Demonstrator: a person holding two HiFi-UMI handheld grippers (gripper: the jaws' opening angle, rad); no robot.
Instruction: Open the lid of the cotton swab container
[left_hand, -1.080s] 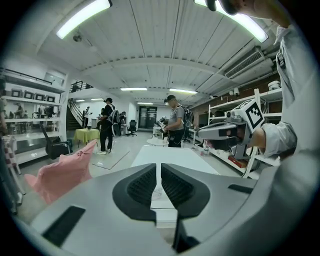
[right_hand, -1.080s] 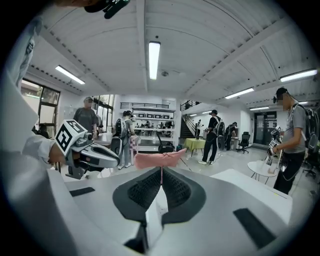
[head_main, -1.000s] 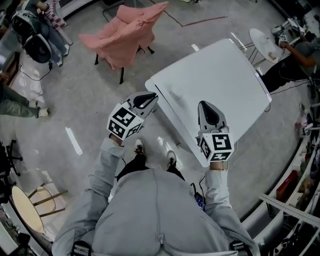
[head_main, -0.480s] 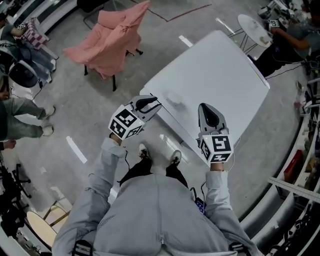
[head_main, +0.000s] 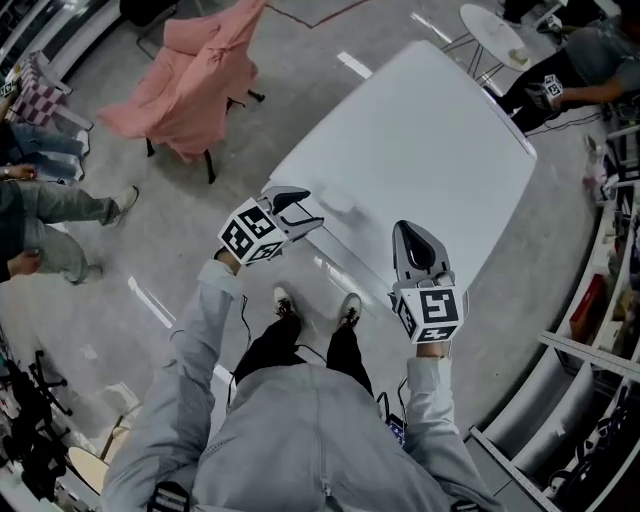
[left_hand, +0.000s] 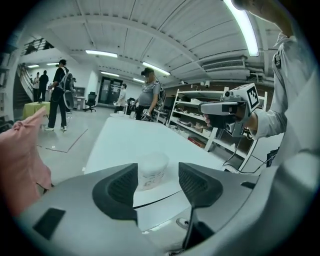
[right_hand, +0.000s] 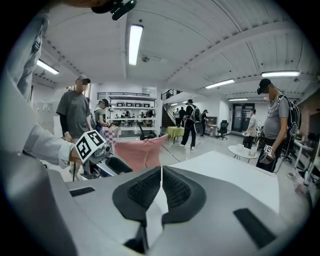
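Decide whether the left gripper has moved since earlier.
Yes, slightly: the left gripper has edged closer to the cotton swab container on the table; its jaws are opening, with the container ahead, not gripped.

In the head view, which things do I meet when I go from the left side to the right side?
Pink-draped chair → left gripper (fingers opening, gripping nothing) → cotton swab container on the white table → right gripper (fingers shut, empty) → small round table.

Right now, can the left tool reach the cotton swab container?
Probably yes: the cotton swab container stands on the table just ahead of the left tool, framed by its opening jaws, nothing in between.
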